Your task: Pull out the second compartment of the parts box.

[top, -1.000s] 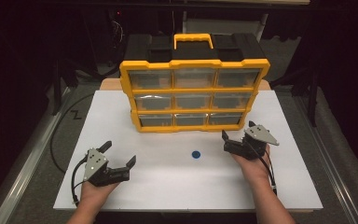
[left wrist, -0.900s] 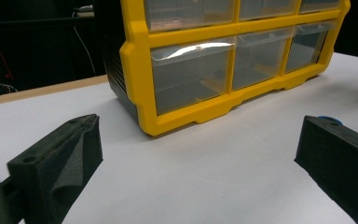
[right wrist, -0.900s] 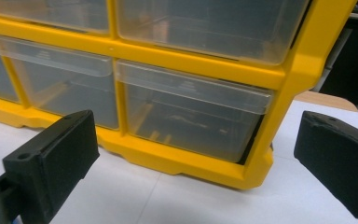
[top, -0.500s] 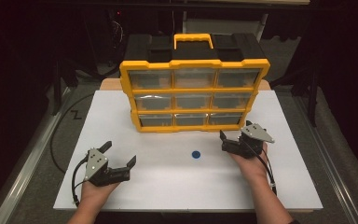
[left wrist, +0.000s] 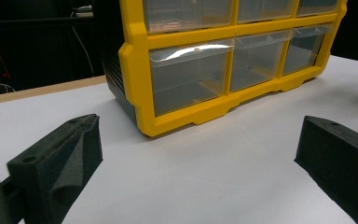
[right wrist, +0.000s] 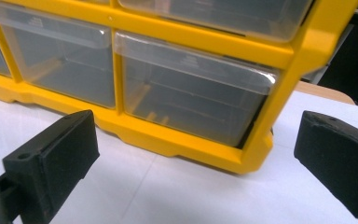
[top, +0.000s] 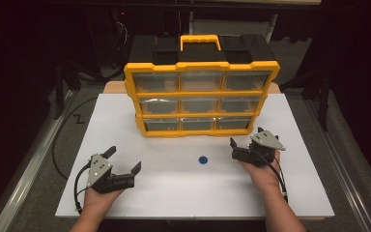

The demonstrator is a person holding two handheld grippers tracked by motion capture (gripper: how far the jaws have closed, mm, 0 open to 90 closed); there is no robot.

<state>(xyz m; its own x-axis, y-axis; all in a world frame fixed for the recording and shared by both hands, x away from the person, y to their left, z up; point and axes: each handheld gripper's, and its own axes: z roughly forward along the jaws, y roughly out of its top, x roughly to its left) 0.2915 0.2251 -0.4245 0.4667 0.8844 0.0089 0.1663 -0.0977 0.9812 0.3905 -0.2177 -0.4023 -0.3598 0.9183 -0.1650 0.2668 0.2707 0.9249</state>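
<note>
A yellow organizer (top: 202,99) with clear drawers in three rows and a black back stands upright on the white board (top: 174,193); all drawers look shut. My left gripper (top: 124,159) rests near the front left, open and empty, angled toward the organizer. In the left gripper view the left gripper (left wrist: 200,126) faces the bottom-left drawer (left wrist: 191,77) from some distance. My right gripper (top: 246,136) is open and empty just off the organizer's lower right corner. In the right gripper view the right gripper (right wrist: 196,115) frames the bottom-right drawer (right wrist: 191,93) close up.
A small blue dot (top: 203,160) marks the board in front of the organizer, between the two hands. A yellow carry handle (top: 200,41) tops the organizer. Black cables (top: 65,140) trail off the board's left side. Dark surroundings ring the table.
The right gripper has drifted slightly left and toward the board's front edge, staying open. The left gripper and the organizer have not visibly moved.
</note>
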